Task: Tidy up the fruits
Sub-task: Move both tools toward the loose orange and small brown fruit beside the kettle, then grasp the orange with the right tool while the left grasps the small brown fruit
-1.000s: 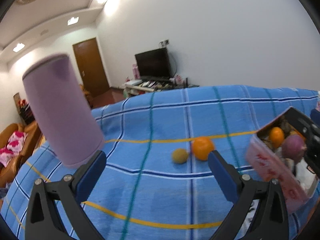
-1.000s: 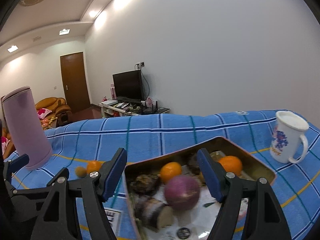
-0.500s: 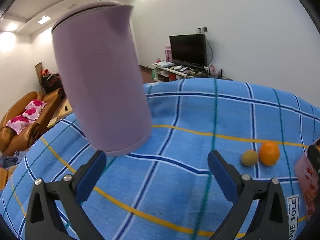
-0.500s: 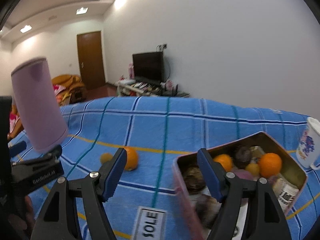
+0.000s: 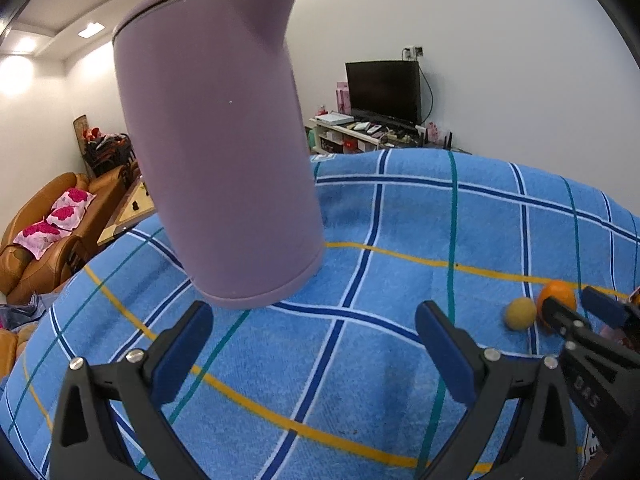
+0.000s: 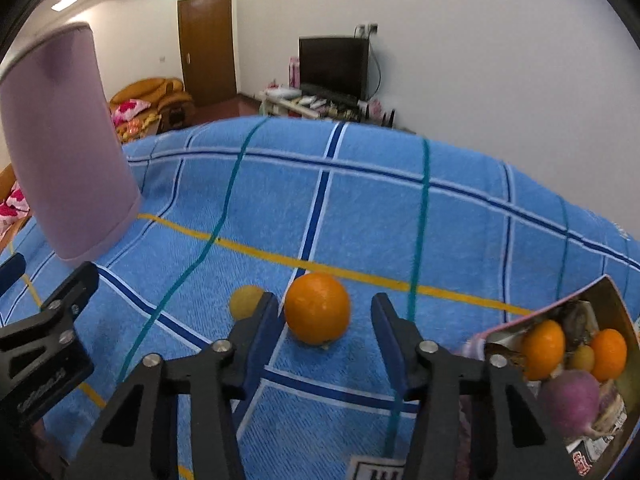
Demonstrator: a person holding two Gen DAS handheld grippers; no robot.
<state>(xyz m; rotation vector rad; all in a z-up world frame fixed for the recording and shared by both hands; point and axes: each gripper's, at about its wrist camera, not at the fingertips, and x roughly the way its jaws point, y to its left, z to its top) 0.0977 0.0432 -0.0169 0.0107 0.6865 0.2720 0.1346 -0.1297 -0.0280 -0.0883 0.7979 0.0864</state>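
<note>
An orange (image 6: 318, 308) lies on the blue checked tablecloth (image 6: 360, 216), just ahead of my right gripper (image 6: 325, 314), which is open with a finger on each side of it. A small yellow fruit (image 6: 245, 301) lies just left of the orange, partly behind the left finger. A tin box (image 6: 612, 296) at the right holds oranges, a purple fruit and other items. My left gripper (image 5: 312, 344) is open and empty over the cloth. In the left wrist view the orange (image 5: 558, 298) and the yellow fruit (image 5: 520, 313) lie at the far right, beside the right gripper's fingers (image 5: 560, 312).
A tall lilac jug (image 5: 216, 152) stands on the cloth just beyond the left gripper; it also shows at the left in the right wrist view (image 6: 60, 152). The left gripper's body (image 6: 44, 344) sits at the lower left there. Sofa, door and TV stand lie beyond the table.
My right gripper has swung left from the tin box and closed in on the orange, which now lies between its fingers. My left gripper has turned left and come nearer the jug.
</note>
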